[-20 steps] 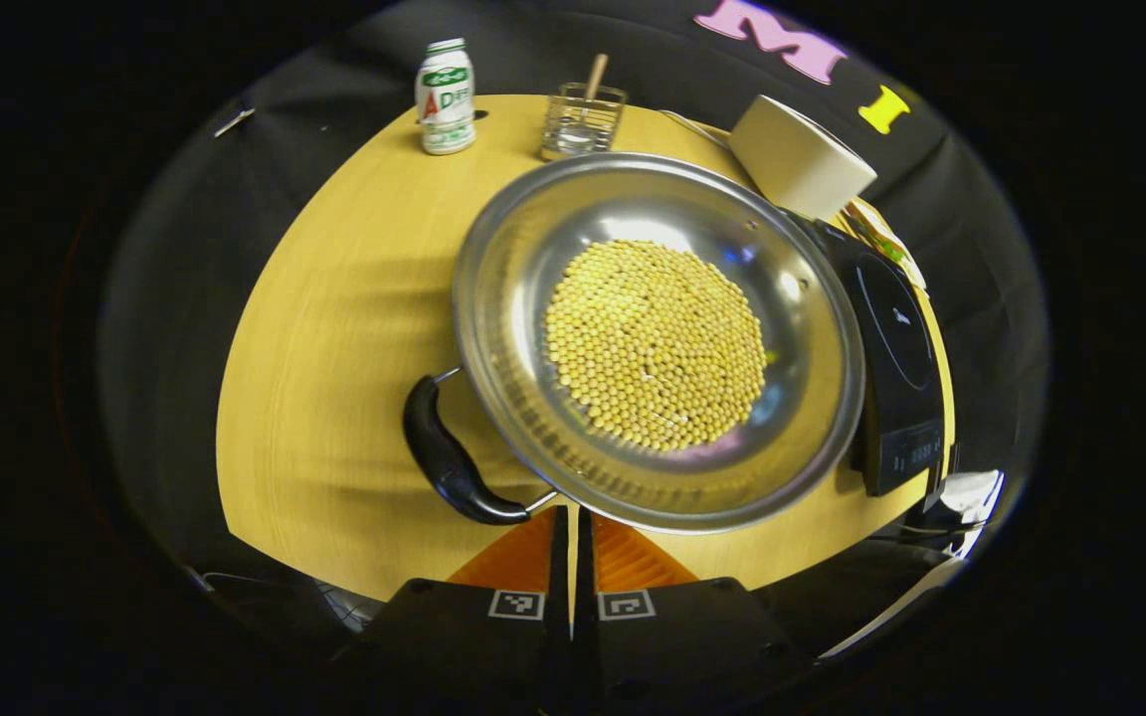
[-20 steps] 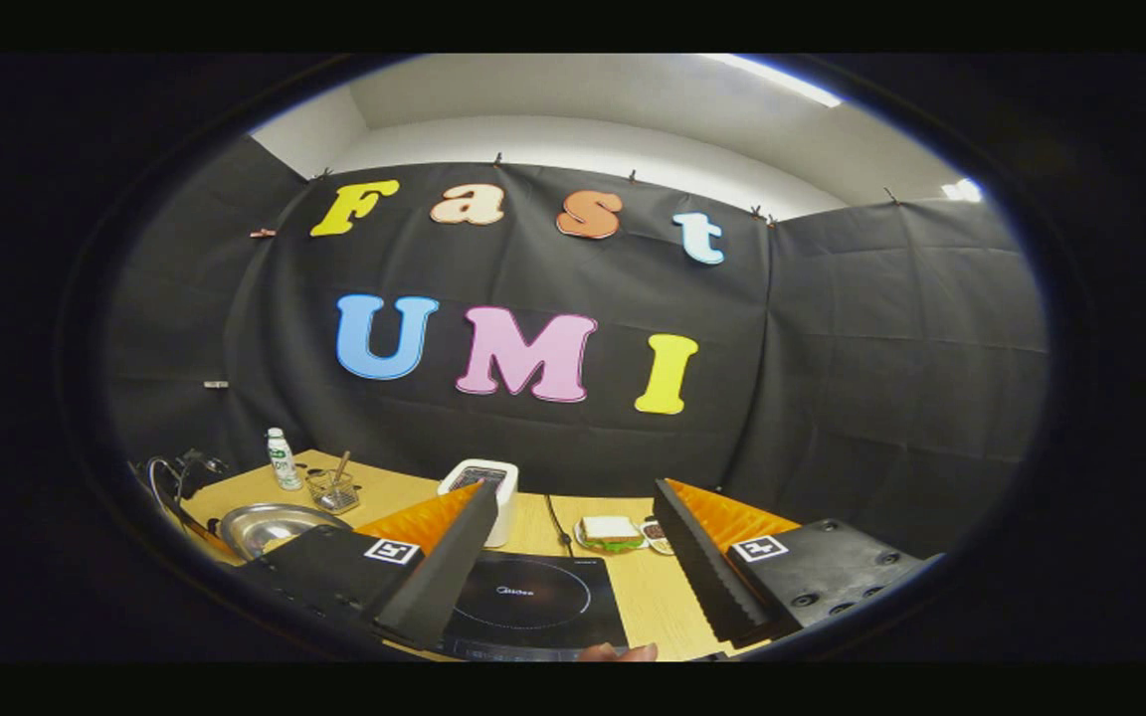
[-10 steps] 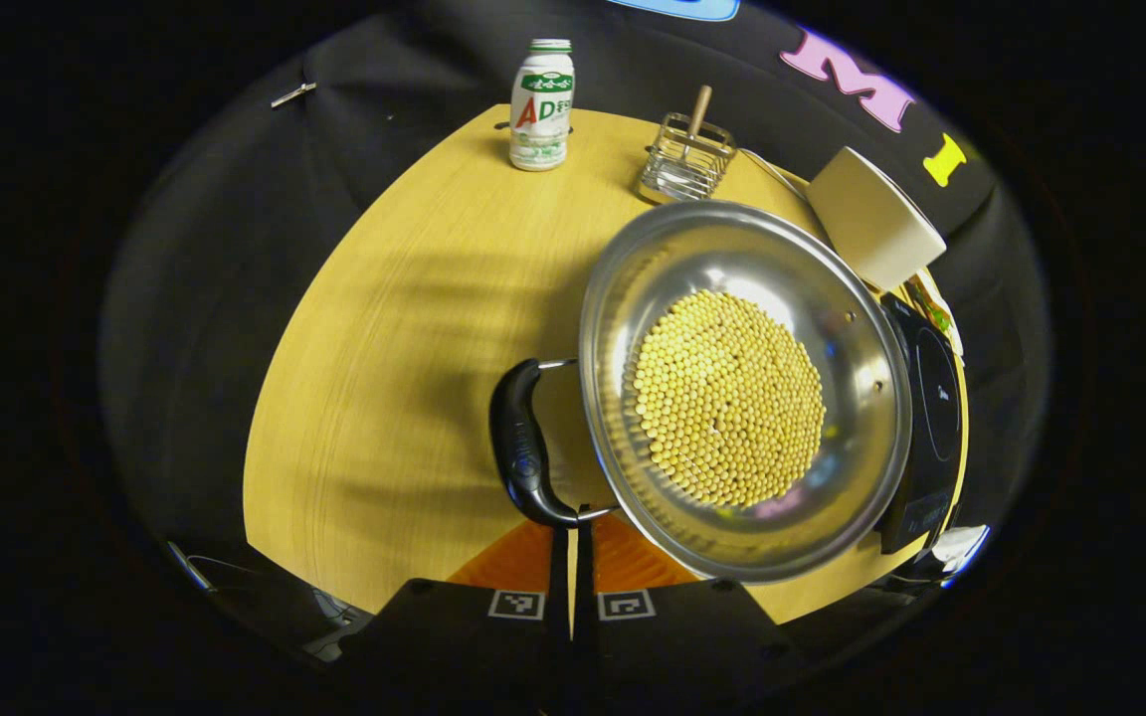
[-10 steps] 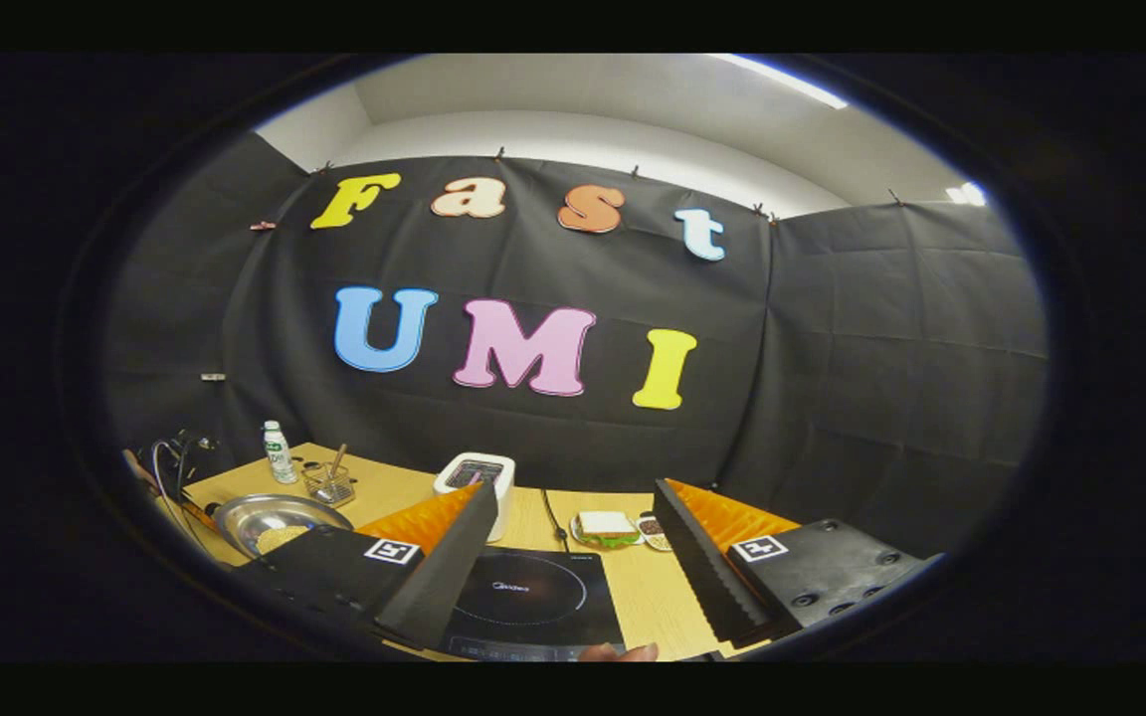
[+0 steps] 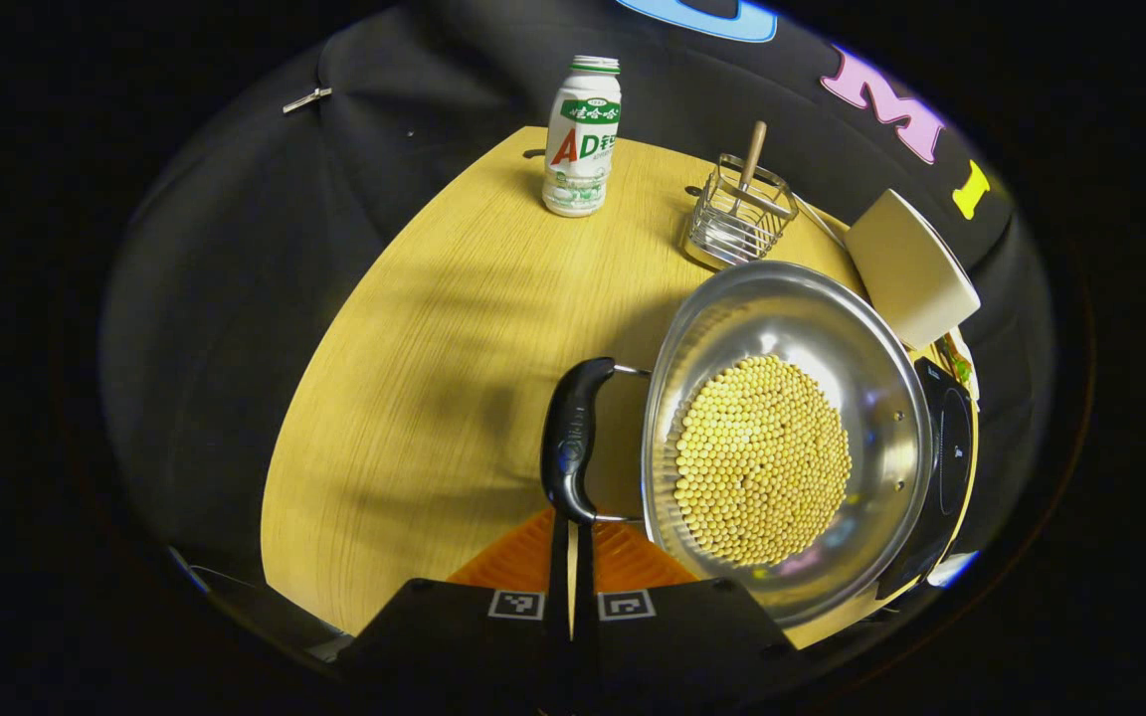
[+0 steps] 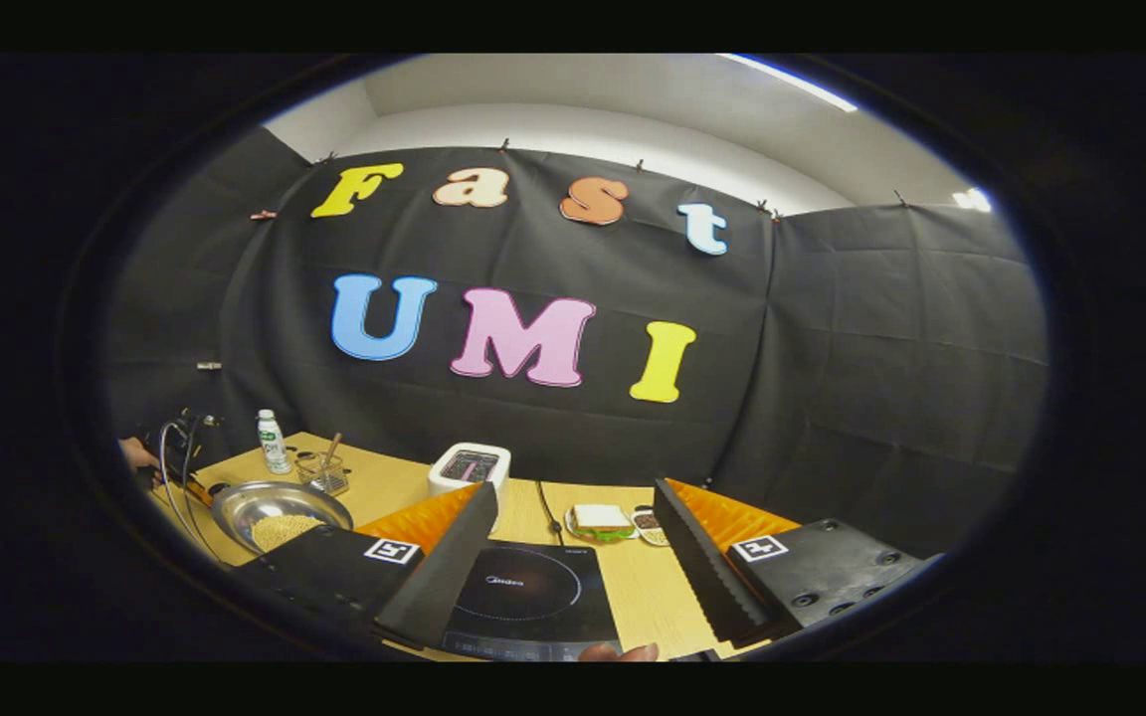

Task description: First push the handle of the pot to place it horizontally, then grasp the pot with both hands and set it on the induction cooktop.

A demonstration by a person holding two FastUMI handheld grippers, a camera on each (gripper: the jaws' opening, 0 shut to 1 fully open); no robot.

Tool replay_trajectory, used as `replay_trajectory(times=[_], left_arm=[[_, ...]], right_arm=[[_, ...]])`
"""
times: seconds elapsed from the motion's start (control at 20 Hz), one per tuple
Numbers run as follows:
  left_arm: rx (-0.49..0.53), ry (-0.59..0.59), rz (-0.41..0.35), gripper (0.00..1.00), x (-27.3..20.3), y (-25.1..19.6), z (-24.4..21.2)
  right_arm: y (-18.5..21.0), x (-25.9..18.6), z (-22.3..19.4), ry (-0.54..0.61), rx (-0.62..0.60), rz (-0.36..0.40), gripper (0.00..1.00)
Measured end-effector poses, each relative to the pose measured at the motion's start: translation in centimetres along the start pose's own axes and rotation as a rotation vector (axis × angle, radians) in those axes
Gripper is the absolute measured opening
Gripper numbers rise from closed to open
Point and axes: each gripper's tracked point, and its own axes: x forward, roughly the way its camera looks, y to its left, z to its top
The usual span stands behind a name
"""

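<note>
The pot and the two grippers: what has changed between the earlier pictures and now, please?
In the left gripper view, the pot has slid to the right of the picture, and its black handle now stands just ahead of the left gripper, whose fingers stay closed and hold nothing. The pot remains on the table, beside the induction cooktop. The right gripper stays open above the cooktop, almost unmoved.
</note>
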Motion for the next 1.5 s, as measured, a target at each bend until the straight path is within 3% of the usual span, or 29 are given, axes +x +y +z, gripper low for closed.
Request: replay_trajectory(times=[0.3, 0.55, 0.75, 0.95, 1.0, 1.1, 1.25, 1.5], left_arm=[[-0.011, -0.054, 0.003, 0.05, 0.1, 0.3, 0.5], [-0.012, -0.264, 0.139, 0.05, -3.4, 3.3, 1.5], [-0.022, -0.408, 0.087, 0.05, -7.2, 2.6, 3.0], [0.106, -0.567, 0.066, 0.06, -10.4, 1.1, 5.6], [0.131, -0.588, 0.034, 0.1, -10.5, 0.1, 5.8], [0.151, -0.599, -0.041, 0.49, -10.6, -1.8, 5.8], [0.146, -0.573, -0.069, 0.99, -9.2, -2.5, 5.8], [0.168, -0.506, -0.084, 0.96, -6.9, -3.2, 6.0]], right_arm=[[0.9, 0.6, -0.6, 0.019, 0.005, 0.015, 0.98], [2.8, 1.6, -1.5, 0.055, 0.023, 0.061, 0.96], [5.4, 2.9, -2.1, 0.071, 0.02, 0.122, 0.98], [9.6, 4.6, -2.8, 0.089, 0.031, 0.206, 0.98], [10.8, 5.0, -3.3, 0.099, 0.04, 0.229, 0.98], [13.2, 5.7, -4.6, 0.13, 0.056, 0.267, 0.98], [16.7, 6.7, -7.2, 0.203, 0.089, 0.323, 0.98], [21.9, 7.9, -11.6, 0.352, 0.13, 0.388, 0.98]])
